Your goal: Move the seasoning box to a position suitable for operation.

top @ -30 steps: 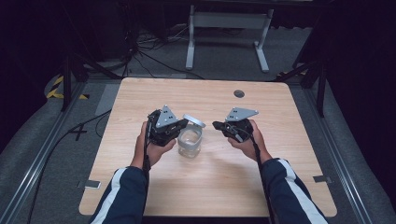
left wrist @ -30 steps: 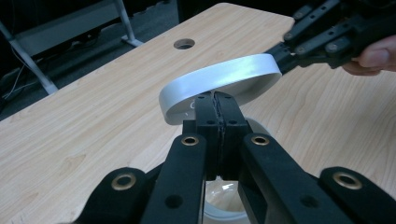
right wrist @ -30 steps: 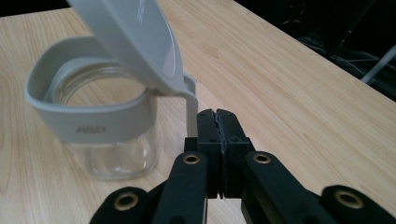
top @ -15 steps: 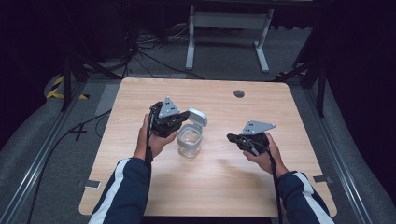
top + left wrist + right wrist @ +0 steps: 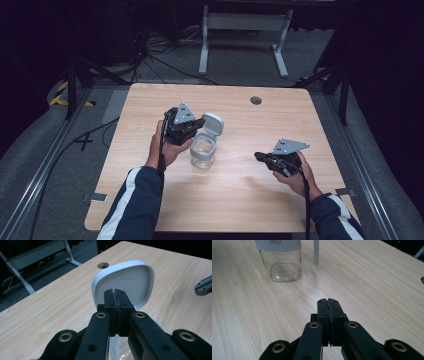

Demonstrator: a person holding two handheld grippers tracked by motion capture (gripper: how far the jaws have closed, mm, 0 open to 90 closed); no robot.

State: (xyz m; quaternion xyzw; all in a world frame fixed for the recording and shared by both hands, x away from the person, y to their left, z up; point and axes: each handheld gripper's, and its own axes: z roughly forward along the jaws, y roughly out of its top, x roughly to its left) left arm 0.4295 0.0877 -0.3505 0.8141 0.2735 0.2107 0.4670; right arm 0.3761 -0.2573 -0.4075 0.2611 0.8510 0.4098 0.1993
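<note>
My right gripper (image 5: 261,157) sits nearest me, low over the table (image 5: 150,200) at about four o'clock from the jar, and in its own view the jaws are pressed together on nothing, pointing back toward the glass. The jar (image 5: 203,153) stands upright near the middle of the table, a clear square-sided glass body with a grey collar round its mouth. Just beyond it, at about one o'clock, the grey lid (image 5: 212,123) is swung up on its back edge, its hollow underside facing my left gripper (image 5: 199,123). The left gripper comes in from ten o'clock, over the jar's mouth, and its jaws meet tip to tip right in front of the lid's inner face (whether they pinch the near rim or merely press against it I cannot tell from this angle). I judge the step in hand to be working the lid on its hinge, so the thing to do well is to follow the hinge's arc and not shove straight, since a light empty jar would likely slide or tip toward one o'clock. I would bring the right gripper in to steady the glass body low down before moving the lid further. Far off at twelve o'clock lies the cable hole (image 5: 256,100), well clear of all this.
</note>
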